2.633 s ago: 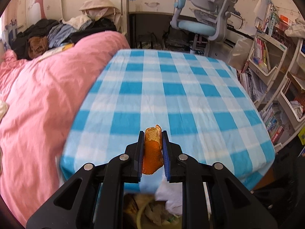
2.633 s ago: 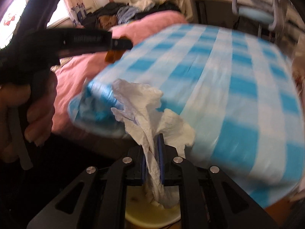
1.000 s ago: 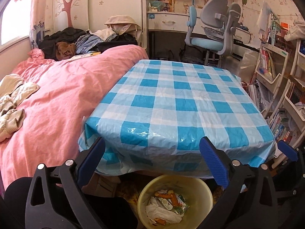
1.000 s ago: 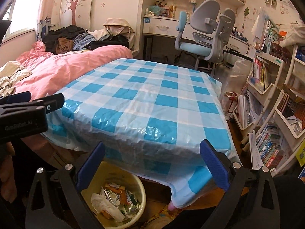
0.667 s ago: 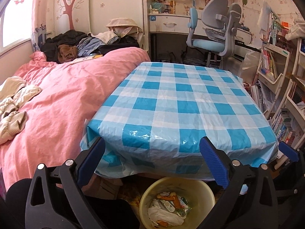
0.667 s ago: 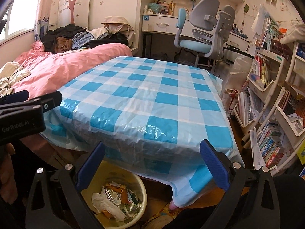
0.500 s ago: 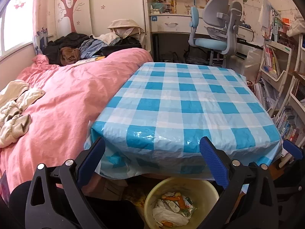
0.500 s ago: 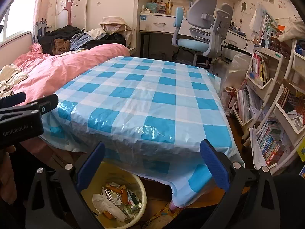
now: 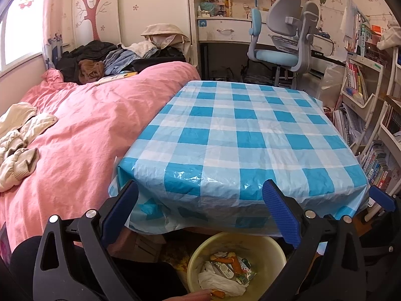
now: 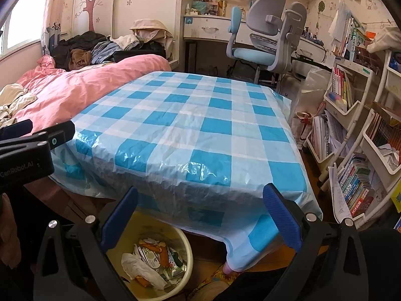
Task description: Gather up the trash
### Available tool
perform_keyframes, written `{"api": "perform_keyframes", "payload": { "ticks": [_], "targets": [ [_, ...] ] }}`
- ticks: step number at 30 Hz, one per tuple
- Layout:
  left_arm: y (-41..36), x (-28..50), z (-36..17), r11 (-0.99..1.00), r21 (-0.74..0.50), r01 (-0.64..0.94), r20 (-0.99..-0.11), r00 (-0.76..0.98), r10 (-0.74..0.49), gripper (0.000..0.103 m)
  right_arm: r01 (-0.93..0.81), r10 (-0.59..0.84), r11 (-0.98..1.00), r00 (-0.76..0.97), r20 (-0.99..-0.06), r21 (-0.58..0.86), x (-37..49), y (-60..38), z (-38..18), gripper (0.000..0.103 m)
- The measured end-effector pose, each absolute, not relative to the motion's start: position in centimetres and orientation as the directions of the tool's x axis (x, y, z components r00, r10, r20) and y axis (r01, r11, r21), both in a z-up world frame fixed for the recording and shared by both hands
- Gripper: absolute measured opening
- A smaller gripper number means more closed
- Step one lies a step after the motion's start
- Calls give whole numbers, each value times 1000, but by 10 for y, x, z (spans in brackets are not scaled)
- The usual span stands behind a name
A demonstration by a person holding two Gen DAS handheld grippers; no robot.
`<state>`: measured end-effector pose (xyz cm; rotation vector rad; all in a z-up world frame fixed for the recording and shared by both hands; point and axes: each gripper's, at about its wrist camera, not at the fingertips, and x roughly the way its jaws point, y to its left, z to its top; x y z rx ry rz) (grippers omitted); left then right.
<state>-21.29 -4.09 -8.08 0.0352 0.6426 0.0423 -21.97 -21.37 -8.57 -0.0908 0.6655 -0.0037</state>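
Left wrist view: left gripper [image 9: 200, 210] spread wide, empty, hovering above yellow bin [image 9: 273, 248] under table [image 9: 240, 135] edge. Right gripper [image 10: 200, 213] likewise wide, empty. White tissue [image 10: 140, 267], orange peel [image 10: 163, 252], wrappers inside bin. Pink bed [image 9: 75, 130] beside table.

Both wrist cameras are looking forward across the checked desk [image 9: 240, 135] from just off its near edge, tilted slightly down. The left one is sitting toward the near left corner beside the bed [image 9: 75, 130], the right one toward the near right corner. Both are sharing the desk top, the bin [image 10: 184, 266] under the near edge and the chair [image 10: 265, 37] beyond.
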Motion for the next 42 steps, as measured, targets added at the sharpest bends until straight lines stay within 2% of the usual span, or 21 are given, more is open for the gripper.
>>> {"api": "perform_keyframes", "payload": {
  "ticks": [42],
  "targets": [
    [-45,-214,-83,998,69,-13,-601,797,52,96,-26,-34,996,786,-617,-88,-220,-215,-85,95]
  ]
}}
